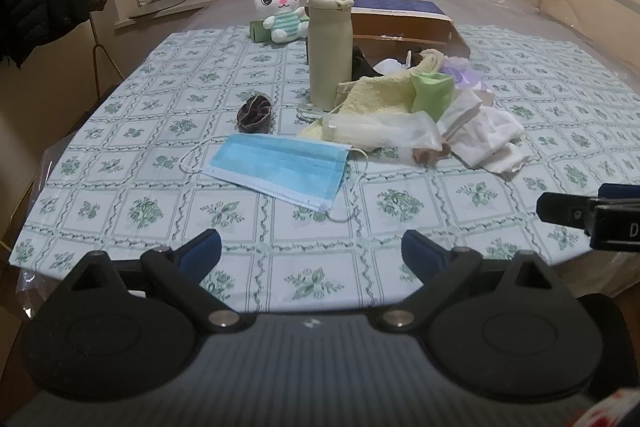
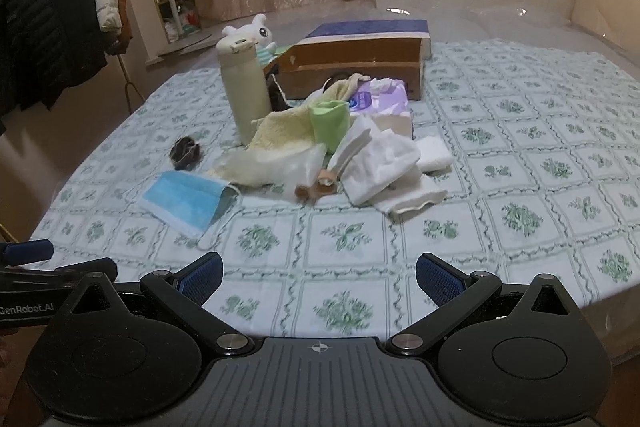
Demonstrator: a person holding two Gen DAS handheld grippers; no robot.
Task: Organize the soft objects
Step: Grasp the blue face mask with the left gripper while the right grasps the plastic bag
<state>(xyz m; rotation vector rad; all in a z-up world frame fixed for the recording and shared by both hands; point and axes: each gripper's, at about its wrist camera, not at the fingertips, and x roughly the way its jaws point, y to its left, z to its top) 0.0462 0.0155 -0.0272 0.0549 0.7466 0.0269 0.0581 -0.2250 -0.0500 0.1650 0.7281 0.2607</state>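
Note:
A blue face mask [image 1: 276, 169] [image 2: 186, 201] lies flat on the tablecloth nearest the grippers. Behind it is a heap: a yellow towel [image 1: 380, 95] [image 2: 280, 131], a green cloth [image 1: 432, 93] [image 2: 330, 121], white cloths [image 1: 486, 137] [image 2: 384, 167] and a clear plastic bag [image 1: 380, 131]. A dark scrunchie [image 1: 255, 113] [image 2: 186, 153] lies to the left. A white plush bunny [image 1: 280, 11] [image 2: 256, 35] sits at the back. My left gripper [image 1: 312, 253] and right gripper [image 2: 320, 275] are both open and empty, above the table's near edge.
A tall beige flask [image 1: 329, 51] [image 2: 245, 87] stands by the heap. An open cardboard box [image 1: 404, 27] [image 2: 360, 63] sits behind it, with a purple tissue pack [image 2: 380, 99] in front. A coat rack [image 2: 52, 39] stands to the left. The patterned tablecloth [image 1: 160, 187] covers the table.

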